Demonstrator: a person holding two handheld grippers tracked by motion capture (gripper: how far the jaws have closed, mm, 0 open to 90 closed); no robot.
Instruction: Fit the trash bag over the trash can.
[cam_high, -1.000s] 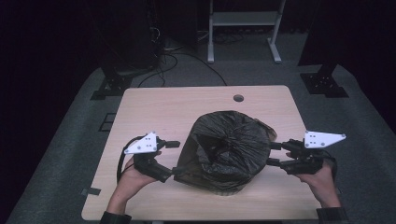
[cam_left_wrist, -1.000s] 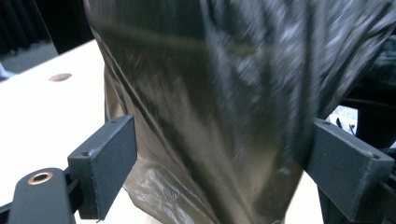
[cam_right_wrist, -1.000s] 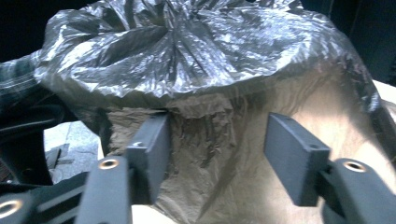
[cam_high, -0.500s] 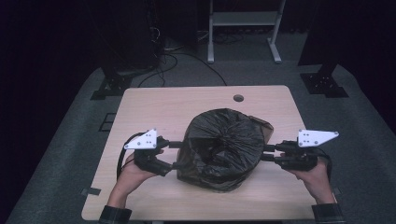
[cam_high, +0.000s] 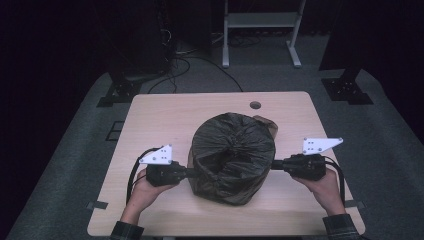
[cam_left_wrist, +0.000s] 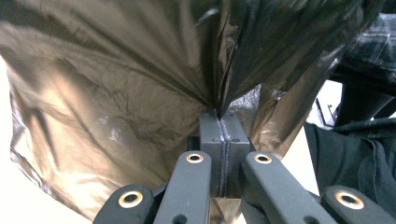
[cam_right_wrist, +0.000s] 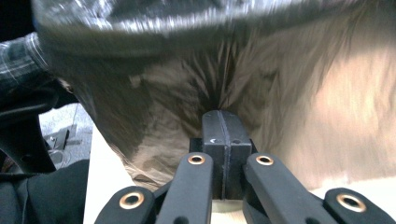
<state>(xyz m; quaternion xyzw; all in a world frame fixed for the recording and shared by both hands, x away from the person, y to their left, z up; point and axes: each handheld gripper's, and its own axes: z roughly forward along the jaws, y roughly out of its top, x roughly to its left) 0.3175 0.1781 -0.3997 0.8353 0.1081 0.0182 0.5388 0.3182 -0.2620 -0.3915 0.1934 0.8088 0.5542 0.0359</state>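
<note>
Our left gripper (cam_high: 192, 173) and right gripper (cam_high: 274, 164) have just closed, each pinching the black bag (cam_high: 232, 156) (mid-table) by its film. With both sides clamped, we judge lifting can follow.

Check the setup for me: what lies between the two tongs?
The black bag, in the high view; left tongs and right tongs pinch its opposite sides.

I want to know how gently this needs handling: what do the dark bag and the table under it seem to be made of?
The bag looks like thin, glossy plastic film: it is dark, wrinkles finely, shines brownish where light passes through, and gathers into pleats where each hand-held gripper pinches it. The table looks like pale wood or wood-look laminate with a smooth matte top; which one cannot be told.
</note>
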